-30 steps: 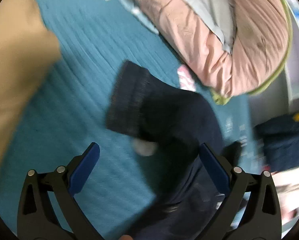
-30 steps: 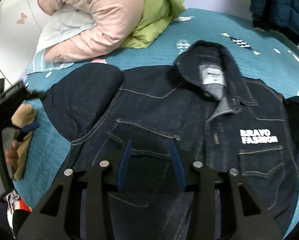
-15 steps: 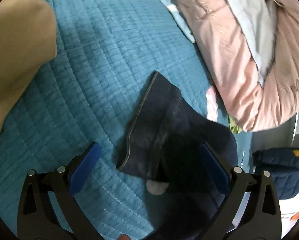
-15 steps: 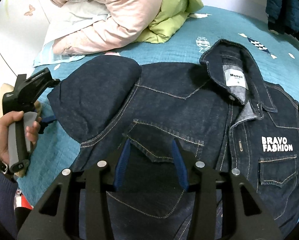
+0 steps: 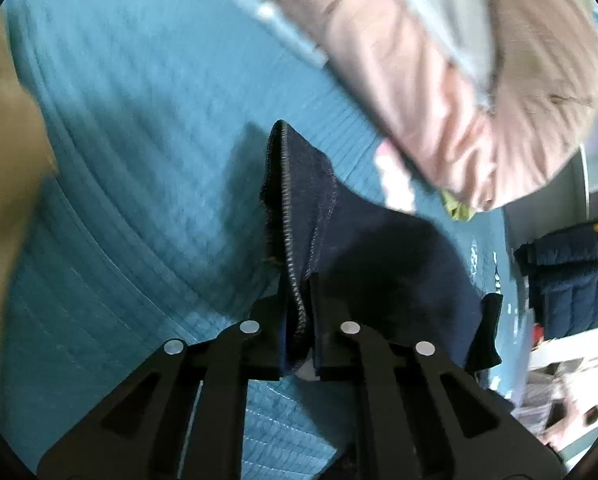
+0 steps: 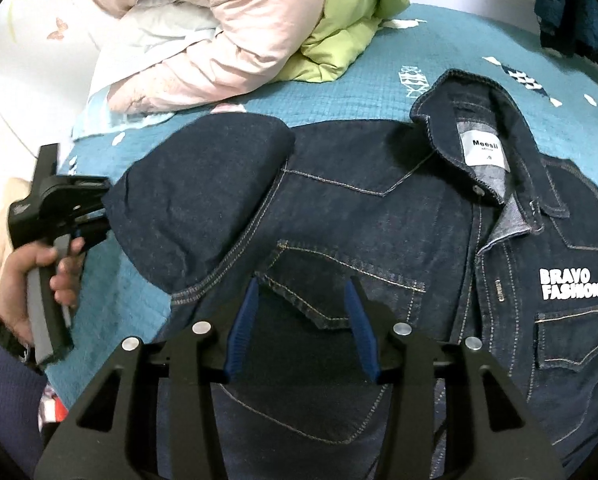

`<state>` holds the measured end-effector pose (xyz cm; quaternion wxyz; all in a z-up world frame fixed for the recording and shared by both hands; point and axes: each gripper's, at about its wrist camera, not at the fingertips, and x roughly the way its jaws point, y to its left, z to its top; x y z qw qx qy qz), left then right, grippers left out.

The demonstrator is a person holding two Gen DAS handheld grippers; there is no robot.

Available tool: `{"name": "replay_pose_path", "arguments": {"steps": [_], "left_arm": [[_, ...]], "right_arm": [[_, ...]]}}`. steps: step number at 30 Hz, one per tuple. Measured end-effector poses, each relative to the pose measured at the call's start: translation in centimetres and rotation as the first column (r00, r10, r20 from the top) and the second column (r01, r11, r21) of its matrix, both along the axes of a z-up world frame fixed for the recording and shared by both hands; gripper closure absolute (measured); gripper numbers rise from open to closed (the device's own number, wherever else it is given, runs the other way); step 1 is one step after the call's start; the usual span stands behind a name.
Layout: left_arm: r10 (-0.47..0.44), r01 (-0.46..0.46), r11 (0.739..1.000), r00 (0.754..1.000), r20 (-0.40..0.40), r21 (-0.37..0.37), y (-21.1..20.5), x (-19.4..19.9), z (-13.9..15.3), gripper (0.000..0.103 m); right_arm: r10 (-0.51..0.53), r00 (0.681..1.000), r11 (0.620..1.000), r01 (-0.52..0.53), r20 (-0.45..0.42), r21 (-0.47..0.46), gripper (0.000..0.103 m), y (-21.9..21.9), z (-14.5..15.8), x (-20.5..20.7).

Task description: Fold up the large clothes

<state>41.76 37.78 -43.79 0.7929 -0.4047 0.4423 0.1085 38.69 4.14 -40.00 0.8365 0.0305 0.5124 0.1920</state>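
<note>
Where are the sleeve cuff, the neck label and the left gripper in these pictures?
sleeve cuff (image 5: 299, 200): left wrist view, on its stitched edge.
neck label (image 6: 483, 151): right wrist view, on the white tag inside the collar.
left gripper (image 5: 301, 332): left wrist view, between its fingertips, shut on the cuff.

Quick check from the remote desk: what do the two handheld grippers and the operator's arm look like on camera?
Both are matte black linkage frames with silver pivot rivets. The right gripper has blue finger pads. The left gripper has a grey pistol handle, held by a bare hand with a dark wristband and navy sleeve. No cables visible.
</note>
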Motion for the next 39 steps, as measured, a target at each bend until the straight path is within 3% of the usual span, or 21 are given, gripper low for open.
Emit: {"name": "replay_pose_path", "arguments": {"steps": [2,6,8,11,14,16,18,21,26,28,31,34,39], "left_arm": [[0.0,-0.004,0.998,0.998,0.063,0.056,0.3,-1.0,3.1,0.096],[0.013,-0.041,0.986,0.985,0.172,0.16,1.7,-3.5,9.7,0.096],[-0.002,-0.04,0.982,0.975,0.222,0.182,1.9,-4.7,12.7,0.096],[-0.065,0.004,0.976,0.959,0.275,0.219,0.4,-5.5,16.8,0.096],[-0.136,0.073,0.975,0.941,0.31,0.208,-1.8,-6.3,19.5,0.096],[-0.188,0.129,0.971,0.931,0.314,0.2,-4.9,-5.9,20.5,0.096],[-0.251,0.191,0.96,0.912,0.324,0.204,-8.6,-5.1,21.3,0.096],[-0.319,0.275,0.945,0.891,0.323,0.175,-14.7,-2.9,21.0,0.096],[-0.402,0.396,0.915,0.871,0.284,0.082,-26.5,0.9,17.9,0.096],[-0.427,0.418,0.904,0.873,0.236,0.089,-30.4,1.9,15.9,0.096],[-0.483,0.474,0.875,0.87,0.1,0.099,-37.8,3.6,10.9,0.096],[-0.529,0.526,0.834,0.848,-0.031,0.165,-42.9,3.8,6.5,0.095],[-0.508,0.541,0.82,0.838,-0.197,0.188,-46.3,4.7,0.8,0.089]], "right_arm": [[0.003,1.0,1.0,-0.003,-0.009,0.015,0.062,0.3,-0.3,0.3],[0.056,0.998,0.998,-0.054,-0.038,0.041,0.09,2.2,-1.8,1.2],[0.08,0.994,0.993,-0.073,-0.069,0.092,0.099,3.8,-2.7,1.9],[0.124,0.982,0.974,-0.093,-0.143,0.206,0.102,6.0,-4.6,3.0],[0.12,0.972,0.981,-0.086,-0.2,0.174,0.102,7.3,-6.9,4.0],[0.116,0.967,0.974,-0.066,-0.228,0.216,0.103,6.4,-6.7,4.3],[0.107,0.976,0.967,-0.058,-0.189,0.249,0.102,4.3,-4.9,3.7],[0.082,0.99,0.962,-0.048,-0.118,0.269,0.101,-1.0,-1.9,1.8],[-0.046,0.999,0.995,0.047,-0.014,0.085,0.099,-13.5,0.5,-0.8],[-0.103,0.995,0.995,0.103,0.01,0.003,0.099,-18.1,0.9,-1.5],[-0.206,0.978,0.977,0.206,0.018,-0.046,0.099,-25.0,0.7,-2.3],[-0.31,0.951,0.95,0.31,0.017,-0.047,0.099,-32.2,0.8,-3.2],[-0.426,0.905,0.904,0.426,0.021,-0.026,0.098,-39.8,0.9,-4.8]]}}
